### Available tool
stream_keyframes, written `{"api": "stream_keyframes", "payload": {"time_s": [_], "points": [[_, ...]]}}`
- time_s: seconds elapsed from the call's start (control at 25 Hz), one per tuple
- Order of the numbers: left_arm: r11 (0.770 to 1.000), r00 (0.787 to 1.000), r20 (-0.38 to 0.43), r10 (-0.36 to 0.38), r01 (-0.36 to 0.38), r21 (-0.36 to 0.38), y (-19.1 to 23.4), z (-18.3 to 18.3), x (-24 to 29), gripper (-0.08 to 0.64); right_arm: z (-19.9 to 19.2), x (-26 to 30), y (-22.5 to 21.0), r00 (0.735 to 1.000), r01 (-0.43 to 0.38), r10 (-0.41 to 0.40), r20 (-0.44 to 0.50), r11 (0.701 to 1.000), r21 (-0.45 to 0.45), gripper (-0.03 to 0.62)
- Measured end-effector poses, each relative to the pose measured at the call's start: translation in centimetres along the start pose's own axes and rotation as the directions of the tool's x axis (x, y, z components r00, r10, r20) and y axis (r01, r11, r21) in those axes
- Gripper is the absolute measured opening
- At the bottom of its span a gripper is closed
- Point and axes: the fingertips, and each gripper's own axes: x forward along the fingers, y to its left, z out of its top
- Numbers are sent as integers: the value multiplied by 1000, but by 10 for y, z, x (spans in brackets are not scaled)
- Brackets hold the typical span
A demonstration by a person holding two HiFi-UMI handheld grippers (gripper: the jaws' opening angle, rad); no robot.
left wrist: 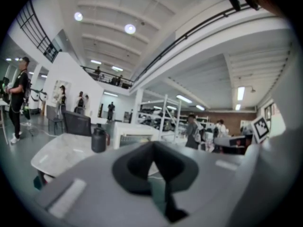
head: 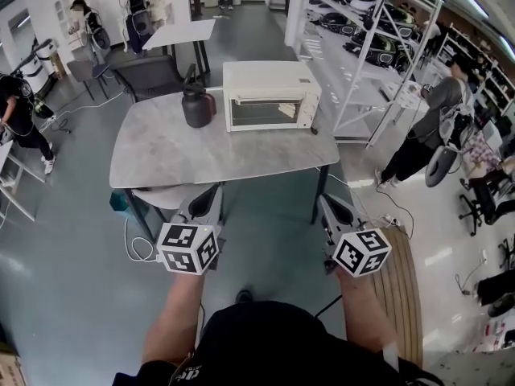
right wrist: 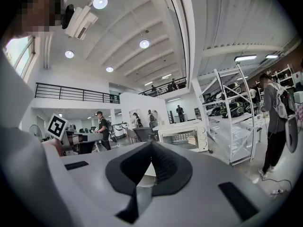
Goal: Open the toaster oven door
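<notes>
Head view shows the left claw (head: 209, 193) and right claw (head: 330, 204) both closed tight, with nothing between their jaws. Both forearms reach forward from the body, side by side, and the claws point almost level toward the counter (head: 201, 155), near its front edge. The toaster oven (head: 271, 83) stands at the counter's far edge with its door (head: 264, 113) shut. A dark jug (head: 196, 105) stands just beside it on the left.

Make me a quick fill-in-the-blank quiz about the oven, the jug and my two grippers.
1. The oven door is ___.
2. In the head view, the dark jug stands on the oven's ___ side.
3. The left gripper and right gripper are both empty, with jaws ___.
Missing words: closed, left, shut.
</notes>
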Motion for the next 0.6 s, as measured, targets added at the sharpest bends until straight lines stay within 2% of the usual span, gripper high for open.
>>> {"api": "stream_keyframes", "payload": {"time_s": [0.32, 0.6], "points": [[999, 998, -43, -46, 46, -3, 38, -2, 22, 8, 14, 43, 3, 999, 41, -41, 4, 999, -2, -6], [999, 996, -72, -43, 42, -18, 64, -15, 40, 8, -4, 70, 6, 999, 31, -31, -35, 999, 15, -6]]}}
